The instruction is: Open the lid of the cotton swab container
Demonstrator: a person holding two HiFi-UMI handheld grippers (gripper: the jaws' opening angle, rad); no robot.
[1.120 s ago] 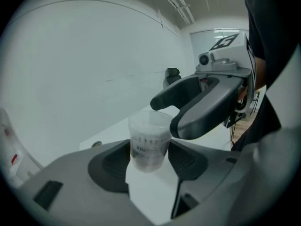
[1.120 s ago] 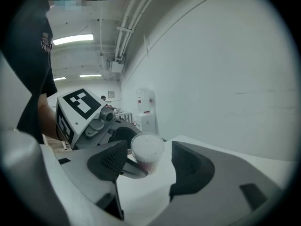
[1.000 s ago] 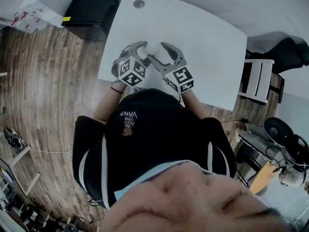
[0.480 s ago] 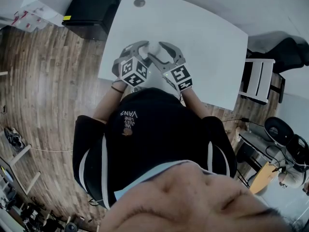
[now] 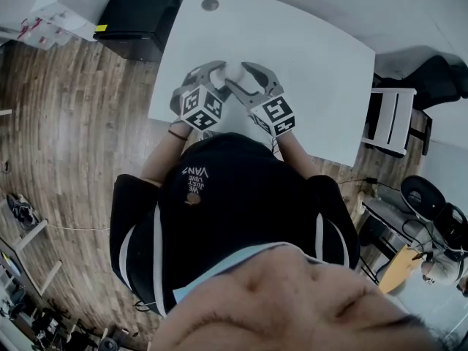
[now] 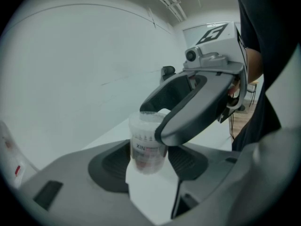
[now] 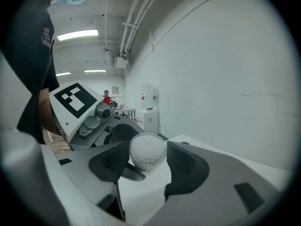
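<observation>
The cotton swab container (image 5: 232,69) is a small clear tub with a printed label (image 6: 146,149), standing upright on the white table (image 5: 307,57). My left gripper (image 5: 225,74) is shut on its body, with a pad against each side (image 6: 149,161). My right gripper (image 5: 238,76) comes in from the other side at the tub's top. Its jaws have just been closing, and the round lid (image 7: 147,149), with white swab tips showing through it, sits between them (image 7: 148,160) with the pads meeting its sides. One right finger (image 6: 197,112) hides part of the lid in the left gripper view.
The grippers work near the table's front left part. A round cable hole (image 5: 210,5) lies at the table's far edge. A black cabinet (image 5: 139,20) stands on the wood floor at its left. A chair (image 5: 391,119) stands to the right, and white boxes (image 5: 44,6) are stacked at the far left.
Both hands stay where they were. The right gripper's jaws have drawn in a little round the container's top.
</observation>
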